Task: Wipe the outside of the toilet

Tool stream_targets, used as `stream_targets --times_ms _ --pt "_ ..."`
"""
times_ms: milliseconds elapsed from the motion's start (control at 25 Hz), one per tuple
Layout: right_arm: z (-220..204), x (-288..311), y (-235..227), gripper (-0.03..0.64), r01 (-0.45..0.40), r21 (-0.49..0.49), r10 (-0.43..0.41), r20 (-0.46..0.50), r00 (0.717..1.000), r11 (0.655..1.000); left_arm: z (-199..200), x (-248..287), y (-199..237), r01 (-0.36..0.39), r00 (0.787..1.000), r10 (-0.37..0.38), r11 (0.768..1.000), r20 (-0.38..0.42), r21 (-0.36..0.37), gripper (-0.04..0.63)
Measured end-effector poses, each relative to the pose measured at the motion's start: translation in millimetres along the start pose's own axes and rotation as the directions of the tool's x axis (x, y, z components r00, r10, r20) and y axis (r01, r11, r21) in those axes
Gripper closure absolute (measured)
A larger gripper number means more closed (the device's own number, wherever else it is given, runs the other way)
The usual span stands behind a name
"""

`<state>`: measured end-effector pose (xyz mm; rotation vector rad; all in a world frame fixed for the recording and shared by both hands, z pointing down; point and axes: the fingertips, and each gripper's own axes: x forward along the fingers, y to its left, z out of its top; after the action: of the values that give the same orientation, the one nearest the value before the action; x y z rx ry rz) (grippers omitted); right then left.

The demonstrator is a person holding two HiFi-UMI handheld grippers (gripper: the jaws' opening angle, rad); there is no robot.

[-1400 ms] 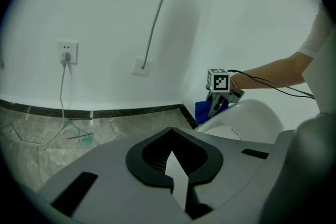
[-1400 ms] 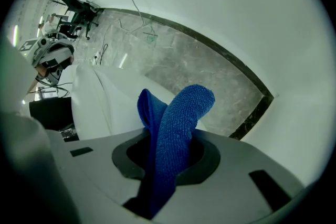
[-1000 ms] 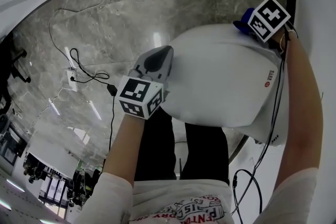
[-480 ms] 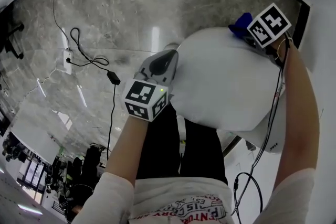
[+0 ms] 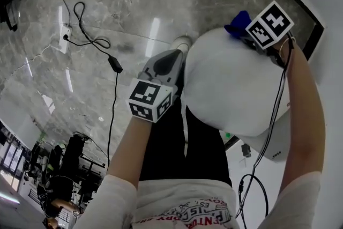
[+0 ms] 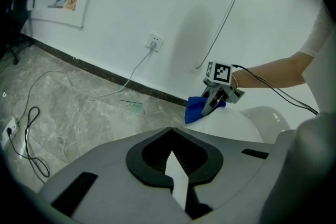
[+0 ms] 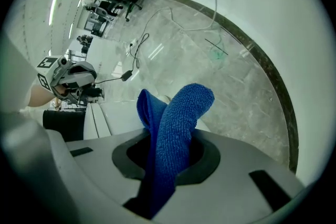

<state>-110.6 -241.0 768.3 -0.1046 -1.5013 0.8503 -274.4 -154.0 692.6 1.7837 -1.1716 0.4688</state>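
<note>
Mid-wipe: right tool (image 5: 245, 34) pinches blue cloth (image 5: 236, 25) against the toilet (image 5: 230, 83), left tool (image 5: 163, 64) pressed together, idle; next, sweep it across.

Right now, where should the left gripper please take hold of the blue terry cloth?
Take the blue terry cloth by its free doubled end, which sticks out past the right gripper shut on it. Come from ahead of those jaws, at the far edge of the white toilet, probably pinching across the fold, where it is thickest.
</note>
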Motion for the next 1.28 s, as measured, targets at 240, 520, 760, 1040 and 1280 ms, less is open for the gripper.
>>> stream_targets --times_ms 240,520,760,1040,1280 --pt "39 21 43 0.545 -0.008 -0.137 -0.003 -0.083 0.997 0.991 -19 -30 32 -0.049 0.998 0.051 0.997 0.031 -0.057 0.588" --pt "73 55 100 0.545 -0.118 -0.274 0.062 -0.203 0.977 0.955 -46 -66 65 -0.105 0.99 0.116 0.985 0.081 -0.136 0.588" --pt "83 91 151 0.545 -0.193 -0.369 0.046 -0.37 0.928 0.909 -73 -95 85 -0.141 0.979 0.167 0.968 0.114 -0.207 0.588" --pt "102 100 189 0.545 -0.23 -0.301 0.137 -0.299 0.944 0.925 -81 -108 82 -0.15 0.978 0.175 0.968 0.115 -0.202 0.588" --pt "118 44 195 0.545 -0.133 -0.294 0.13 -0.031 0.991 0.947 -31 -101 58 -0.13 0.982 0.143 0.985 0.122 -0.11 0.588"
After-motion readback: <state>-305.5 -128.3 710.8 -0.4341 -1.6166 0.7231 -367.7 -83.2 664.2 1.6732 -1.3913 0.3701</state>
